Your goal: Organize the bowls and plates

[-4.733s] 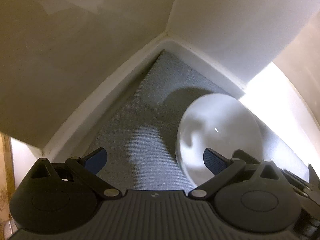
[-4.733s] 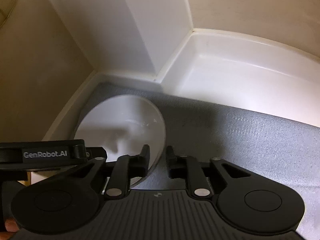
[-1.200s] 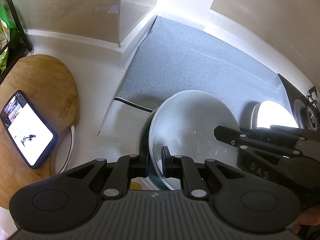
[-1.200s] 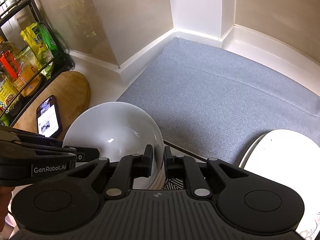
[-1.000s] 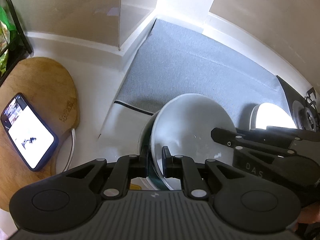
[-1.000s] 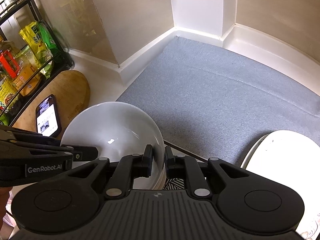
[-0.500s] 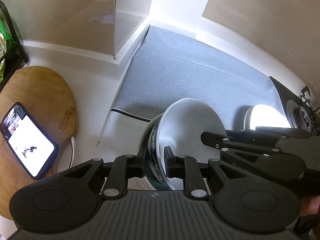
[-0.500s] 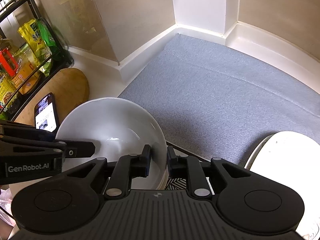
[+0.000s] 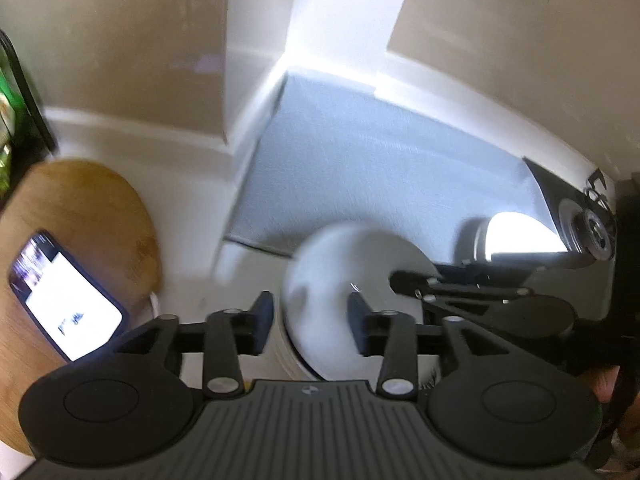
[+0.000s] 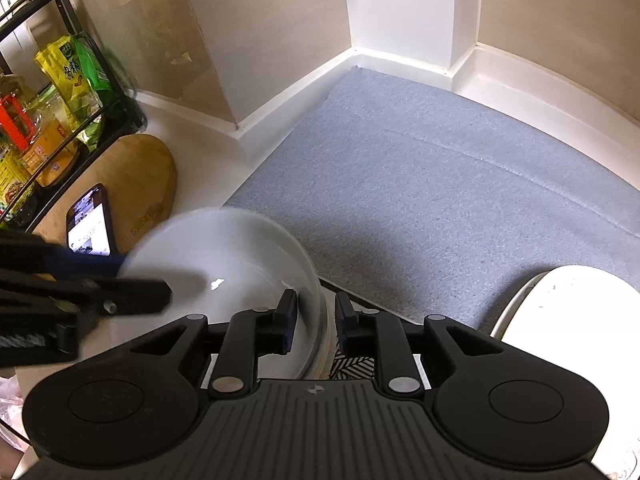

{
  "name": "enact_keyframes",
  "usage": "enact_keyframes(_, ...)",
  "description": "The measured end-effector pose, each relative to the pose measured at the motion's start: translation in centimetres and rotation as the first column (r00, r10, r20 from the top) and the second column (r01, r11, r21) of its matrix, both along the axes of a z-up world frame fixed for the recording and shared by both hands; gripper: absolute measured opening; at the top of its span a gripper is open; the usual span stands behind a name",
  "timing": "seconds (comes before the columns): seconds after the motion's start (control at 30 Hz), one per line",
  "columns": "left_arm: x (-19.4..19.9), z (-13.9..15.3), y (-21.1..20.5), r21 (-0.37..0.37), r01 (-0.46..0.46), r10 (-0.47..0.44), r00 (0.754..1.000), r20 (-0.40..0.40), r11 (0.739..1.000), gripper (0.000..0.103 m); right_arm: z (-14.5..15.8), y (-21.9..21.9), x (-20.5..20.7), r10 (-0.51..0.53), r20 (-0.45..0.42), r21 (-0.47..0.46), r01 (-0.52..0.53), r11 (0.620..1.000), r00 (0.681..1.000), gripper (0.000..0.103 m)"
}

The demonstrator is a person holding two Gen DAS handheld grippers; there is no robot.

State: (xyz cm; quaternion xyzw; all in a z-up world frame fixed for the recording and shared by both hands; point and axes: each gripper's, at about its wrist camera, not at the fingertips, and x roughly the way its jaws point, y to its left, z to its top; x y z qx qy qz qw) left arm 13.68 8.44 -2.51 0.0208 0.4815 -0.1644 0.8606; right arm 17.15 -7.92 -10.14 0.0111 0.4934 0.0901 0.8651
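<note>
Taking the bowl (image 10: 224,276) as my mark: far to its left stands the rack (image 10: 52,92) of packets and jars, and nearer on that side lies the wooden board (image 10: 132,184) with the phone (image 10: 90,222) on its near end.

My left gripper (image 9: 312,324) straddles the bowl's left rim. Its jaws have just been opening; they now stand apart, with the rim between them and a gap at each pad, so nothing is pinched there.

The bowl itself sits on the white counter at the near left corner of the grey mat (image 10: 440,184), seemingly nested on other white dishes, though blur hides how many.

My right gripper (image 10: 316,318) straddles the bowl's right rim, jaws narrow and just eased a little wider. I cannot tell whether the pads press the rim.

Right of the bowl, a white plate (image 10: 568,312) lies on the mat's near right part.
</note>
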Motion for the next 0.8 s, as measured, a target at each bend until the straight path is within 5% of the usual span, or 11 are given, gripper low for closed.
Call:
enact_keyframes(0.13, 0.5, -0.2, 0.6, 0.000, -0.026, 0.026, 1.000, 0.004, 1.000, 0.063, 0.0, 0.0, 0.0, -0.005, 0.001, 0.004, 0.005, 1.000, 1.000, 0.022)
enact_keyframes(0.2, 0.7, -0.7, 0.7, 0.001, -0.044, 0.044, 0.999, 0.003, 0.999, 0.087, 0.1, 0.0, -0.1, -0.011, 0.004, 0.013, 0.011, 1.000, 1.000, 0.025)
enact_keyframes(0.23, 0.8, -1.0, 0.8, -0.003, -0.055, 0.055, 0.998, 0.001, 0.998, 0.090, 0.1, -0.1, -0.1, -0.015, 0.002, 0.020, 0.015, 1.000, 1.000, 0.027)
enact_keyframes(0.3, 1.1, -1.8, 1.0, -0.028, -0.061, 0.060, 0.998, -0.025, 0.998, 0.100, 0.2, -0.4, -0.1, -0.029, -0.007, 0.033, 0.029, 0.999, 1.000, 0.050)
enact_keyframes(0.5, 2.1, -4.6, 2.0, -0.159, -0.118, 0.094, 0.984, -0.152, 0.980, 0.103, 0.1, -2.1, -0.6, -0.099, -0.038, 0.075, 0.102, 0.992, 0.994, 0.072)
enact_keyframes(0.63, 2.8, -6.6, 3.1, -0.237, -0.203, 0.144, 0.959, -0.243, 0.950, 0.103, -0.5, -2.7, -0.9, -0.102, -0.068, 0.107, 0.109, 0.988, 0.992, 0.072)
enact_keyframes(0.8, 3.3, -7.7, 3.9, -0.245, -0.263, 0.194, 0.942, -0.275, 0.933, 0.103, -1.5, -2.8, -0.5, -0.111, -0.109, 0.140, 0.126, 0.982, 0.988, 0.072)
